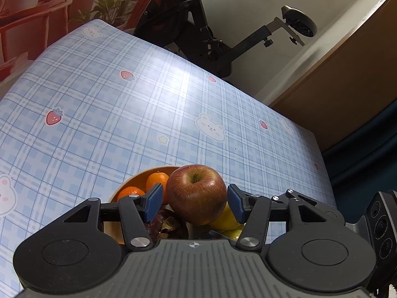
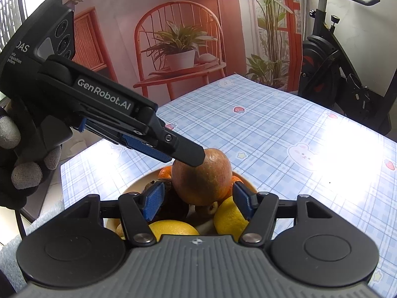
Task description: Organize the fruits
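A red apple [image 1: 197, 193] sits on top of a pile of fruit in an orange bowl [image 1: 139, 176]. My left gripper [image 1: 194, 200] is open around the apple, with a small gap at each blue pad. In the right wrist view the same apple [image 2: 202, 181] lies between the open fingers of my right gripper [image 2: 196, 202], and the left gripper [image 2: 184, 155] reaches in from the upper left, its fingertips at the apple's top. Two tangerines [image 1: 156, 181] lie behind the apple. Two lemons [image 2: 230, 214] and dark fruit [image 2: 171, 203] lie in the bowl's near part.
The bowl stands near the edge of a table with a blue plaid cloth [image 1: 124, 114] printed with bears and strawberries. An exercise bike [image 1: 198, 29] stands beyond the table's far side. A gloved hand [image 2: 22, 164] holds the left gripper.
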A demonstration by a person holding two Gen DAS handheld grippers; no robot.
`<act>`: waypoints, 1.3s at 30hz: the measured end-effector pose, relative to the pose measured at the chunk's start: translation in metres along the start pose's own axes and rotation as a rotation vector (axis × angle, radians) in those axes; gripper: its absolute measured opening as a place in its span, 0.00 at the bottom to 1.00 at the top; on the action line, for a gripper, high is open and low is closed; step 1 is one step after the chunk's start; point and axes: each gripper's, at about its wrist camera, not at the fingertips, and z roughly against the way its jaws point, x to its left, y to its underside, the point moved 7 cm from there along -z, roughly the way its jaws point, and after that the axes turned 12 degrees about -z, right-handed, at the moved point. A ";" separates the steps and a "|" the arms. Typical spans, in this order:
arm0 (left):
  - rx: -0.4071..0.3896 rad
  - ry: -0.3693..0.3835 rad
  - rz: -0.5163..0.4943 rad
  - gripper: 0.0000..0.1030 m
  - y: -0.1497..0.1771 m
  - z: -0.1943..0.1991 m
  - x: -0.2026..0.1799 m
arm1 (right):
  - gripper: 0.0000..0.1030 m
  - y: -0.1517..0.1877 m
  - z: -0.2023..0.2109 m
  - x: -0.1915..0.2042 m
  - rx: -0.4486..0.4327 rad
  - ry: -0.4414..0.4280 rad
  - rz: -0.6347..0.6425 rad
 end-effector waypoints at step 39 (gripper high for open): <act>-0.456 -0.463 -0.375 0.95 0.026 0.208 -0.128 | 1.00 -0.010 0.225 0.043 -0.358 0.390 -0.252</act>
